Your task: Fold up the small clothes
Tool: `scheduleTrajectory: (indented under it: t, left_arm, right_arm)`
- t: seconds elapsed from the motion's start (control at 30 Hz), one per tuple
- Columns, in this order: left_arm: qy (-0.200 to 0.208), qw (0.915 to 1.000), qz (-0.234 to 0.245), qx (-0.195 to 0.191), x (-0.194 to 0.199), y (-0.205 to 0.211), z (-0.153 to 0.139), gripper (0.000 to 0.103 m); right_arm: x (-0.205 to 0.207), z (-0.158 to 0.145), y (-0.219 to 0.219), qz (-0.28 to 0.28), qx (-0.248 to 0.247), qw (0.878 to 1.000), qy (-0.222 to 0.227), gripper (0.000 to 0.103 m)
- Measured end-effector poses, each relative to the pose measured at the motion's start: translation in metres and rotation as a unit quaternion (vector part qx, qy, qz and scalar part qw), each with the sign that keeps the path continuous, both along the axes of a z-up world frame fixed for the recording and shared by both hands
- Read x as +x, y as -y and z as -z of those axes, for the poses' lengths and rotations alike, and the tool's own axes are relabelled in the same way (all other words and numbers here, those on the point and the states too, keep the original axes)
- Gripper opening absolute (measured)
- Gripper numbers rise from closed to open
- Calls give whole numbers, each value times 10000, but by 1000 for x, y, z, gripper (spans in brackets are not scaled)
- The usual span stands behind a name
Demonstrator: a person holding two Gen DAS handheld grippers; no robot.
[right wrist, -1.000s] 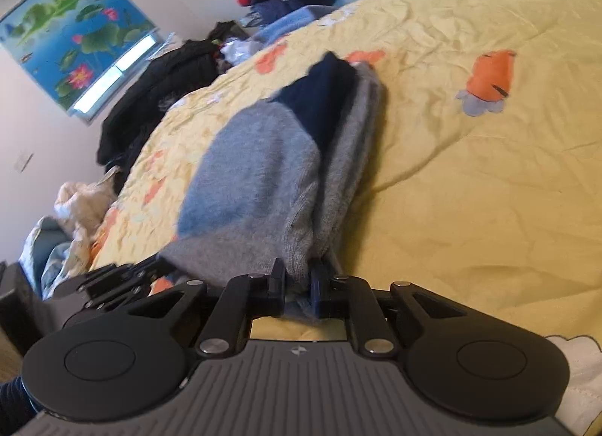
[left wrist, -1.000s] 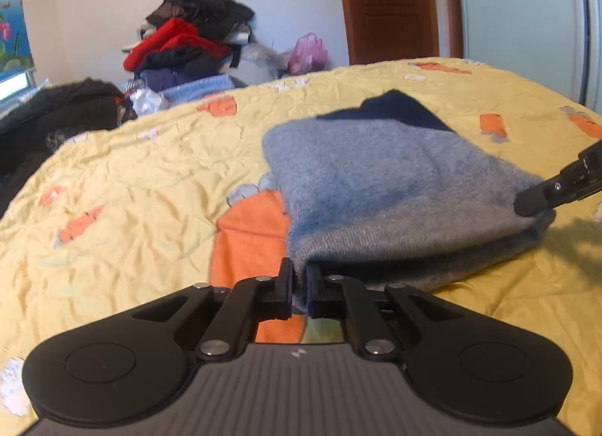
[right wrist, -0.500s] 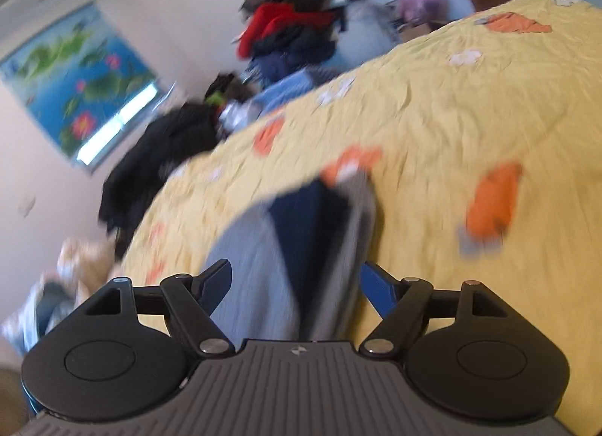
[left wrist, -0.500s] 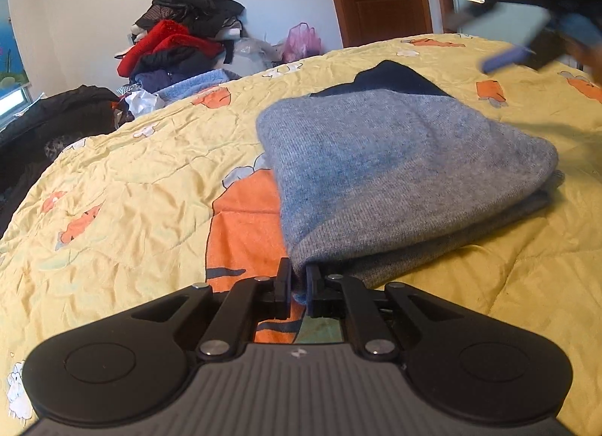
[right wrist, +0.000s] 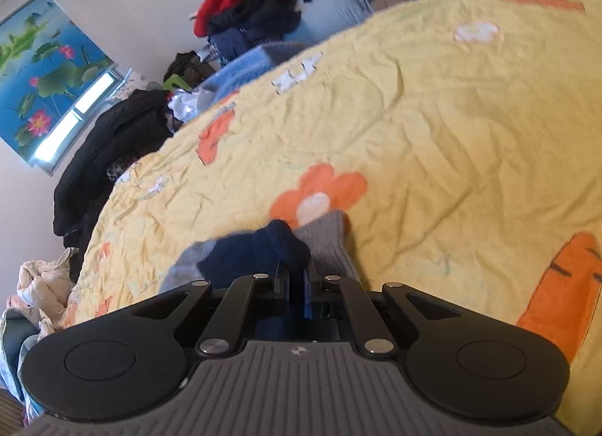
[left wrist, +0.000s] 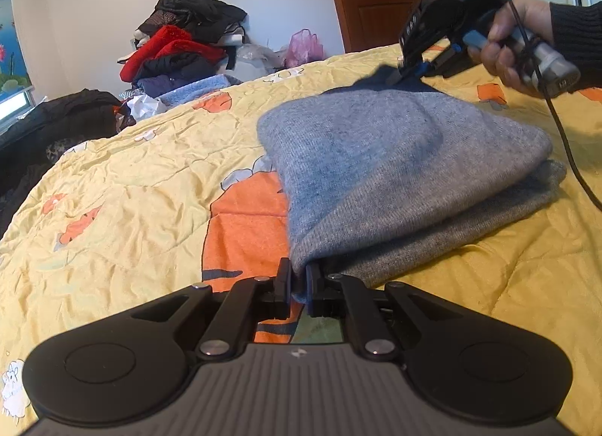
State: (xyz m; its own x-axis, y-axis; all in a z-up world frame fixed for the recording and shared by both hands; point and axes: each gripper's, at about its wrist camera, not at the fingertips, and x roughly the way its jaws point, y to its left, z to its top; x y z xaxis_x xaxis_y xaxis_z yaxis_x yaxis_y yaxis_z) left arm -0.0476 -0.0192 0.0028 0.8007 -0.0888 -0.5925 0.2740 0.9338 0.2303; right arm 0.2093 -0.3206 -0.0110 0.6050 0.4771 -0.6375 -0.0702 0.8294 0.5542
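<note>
Bed [left wrist: 124,187]: wearing a wrinkled yellow quilt cover printed with orange carrots and flowers. Lying directly on it: one folded grey sweater [left wrist: 395,165] with a navy section [right wrist: 256,259], sitting in doubled layers toward the right side, its near corner hanging slightly off the fabric.
</note>
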Motion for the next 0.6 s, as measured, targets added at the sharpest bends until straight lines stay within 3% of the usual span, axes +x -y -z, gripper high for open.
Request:
scheduleTrajectory:
  t: [0.1, 0.2, 0.27, 0.37, 0.47, 0.53, 0.6]
  left_arm:
    - [-27, 10000, 9, -51, 0, -2, -2, 6]
    - [-144, 9994, 147, -266, -7, -10, -18, 8]
    - [-19, 9983, 298, -503, -19, -18, -34, 8]
    - [216, 9963, 539, -640, -23, -17, -51, 12]
    - [289, 9954, 756, -511, -7, 2, -49, 13]
    - [-15, 9943, 964, -456, 10, 16, -36, 13]
    - [-479, 9927, 979, -519, 24, 24, -19, 13]
  right_arm:
    - [-7, 10, -6, -101, -139, 9998, -76, 18]
    - [-23, -2, 6, 155, 134, 9998, -87, 38]
    - [-49, -22, 14, 423, 222, 9984, 290, 43]
    - [-90, -44, 5, -17, 508, 9968, 615, 51]
    - [-116, -45, -24, -556, 641, 9955, 433, 56]
    - [-127, -37, -43, -818, 528, 9950, 200, 57]
    - [-134, -25, -53, -914, 86, 9958, 40, 58]
